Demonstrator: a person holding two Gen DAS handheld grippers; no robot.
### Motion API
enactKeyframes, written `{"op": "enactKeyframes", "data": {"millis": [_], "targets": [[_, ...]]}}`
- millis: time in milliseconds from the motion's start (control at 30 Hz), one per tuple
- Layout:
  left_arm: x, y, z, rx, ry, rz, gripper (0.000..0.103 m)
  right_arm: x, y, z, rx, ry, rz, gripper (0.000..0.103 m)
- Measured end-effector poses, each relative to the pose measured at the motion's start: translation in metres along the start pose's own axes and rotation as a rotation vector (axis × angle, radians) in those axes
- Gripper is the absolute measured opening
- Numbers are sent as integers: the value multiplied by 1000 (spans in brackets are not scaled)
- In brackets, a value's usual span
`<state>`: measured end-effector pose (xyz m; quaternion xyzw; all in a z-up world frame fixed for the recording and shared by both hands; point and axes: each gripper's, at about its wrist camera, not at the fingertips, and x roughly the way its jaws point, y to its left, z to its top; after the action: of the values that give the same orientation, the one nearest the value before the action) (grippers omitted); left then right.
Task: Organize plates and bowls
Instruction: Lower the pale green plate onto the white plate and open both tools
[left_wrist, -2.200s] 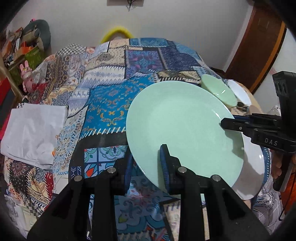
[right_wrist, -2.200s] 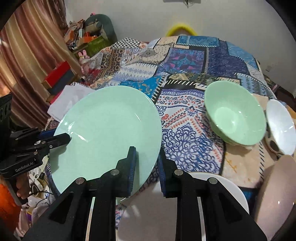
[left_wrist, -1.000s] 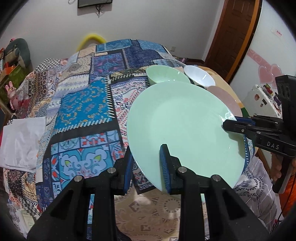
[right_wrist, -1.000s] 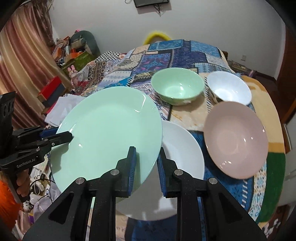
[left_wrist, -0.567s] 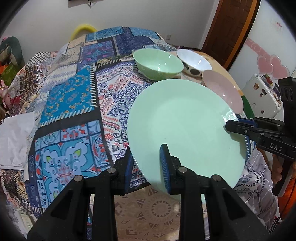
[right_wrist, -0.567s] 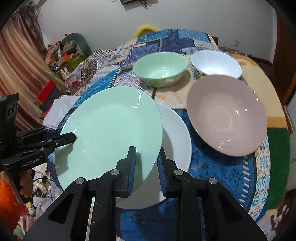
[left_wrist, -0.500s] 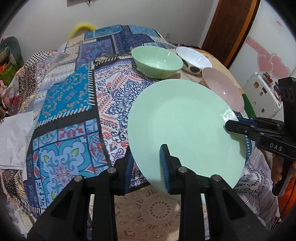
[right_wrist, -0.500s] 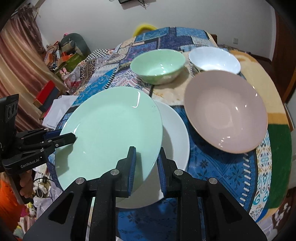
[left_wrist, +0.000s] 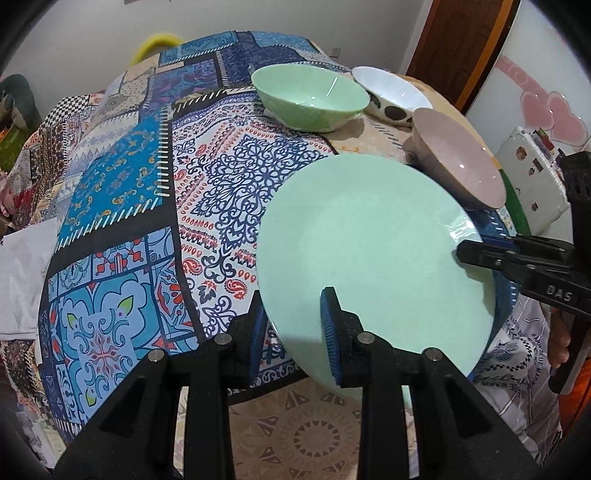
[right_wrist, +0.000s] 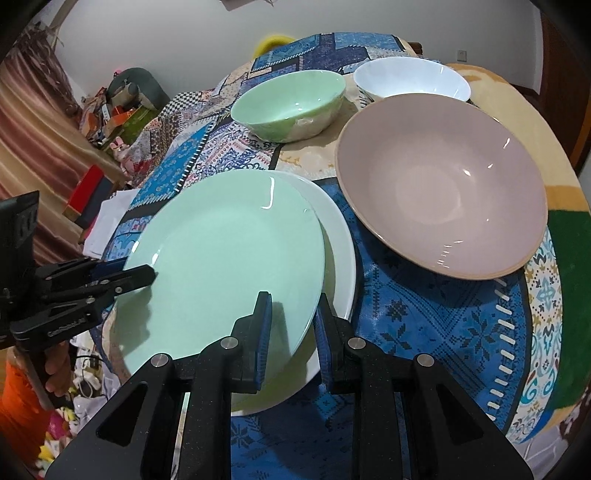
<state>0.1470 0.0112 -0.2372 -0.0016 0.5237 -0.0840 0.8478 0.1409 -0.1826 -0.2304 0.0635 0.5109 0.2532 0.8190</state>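
I have left gripper (left_wrist: 291, 325) clamped on near-left rim of green plate (left_wrist: 369, 243). Right gripper (right_wrist: 291, 325) clamped on its opposite rim. Plate tilted, over white plate (right_wrist: 338, 236) on patterned cloth (left_wrist: 122, 192). Pink bowl (right_wrist: 439, 184) right of it; green bowl (right_wrist: 291, 99) and white bowl (right_wrist: 410, 79) farther back.
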Motion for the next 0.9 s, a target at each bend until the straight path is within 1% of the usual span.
{"op": "enactKeyframes", "data": {"millis": [100, 233, 400, 533, 633, 733, 800, 900], "targets": [[3, -1, 1, 14, 4, 16, 29, 0, -1, 2, -3, 0, -3, 21], [11, 0, 2, 17, 30, 31, 29, 0, -2, 3, -8, -9, -10, 21], [13, -5, 3, 34, 28, 52, 29, -1, -2, 3, -7, -13, -14, 21], [12, -4, 2, 33, 31, 46, 29, -1, 1, 2, -26, -15, -33, 21], [6, -6, 2, 43, 15, 52, 29, -4, 2, 2, -29, -22, -49, 21], [-8, -11, 2, 81, -26, 72, 39, -10, 0, 3, -23, -27, -60, 21], [-19, -14, 3, 99, -66, 86, 49, -17, -1, 3, -34, -44, -75, 22], [-34, -19, 6, 116, -102, 96, 56, -28, 0, 6, -41, -74, -84, 26]]}}
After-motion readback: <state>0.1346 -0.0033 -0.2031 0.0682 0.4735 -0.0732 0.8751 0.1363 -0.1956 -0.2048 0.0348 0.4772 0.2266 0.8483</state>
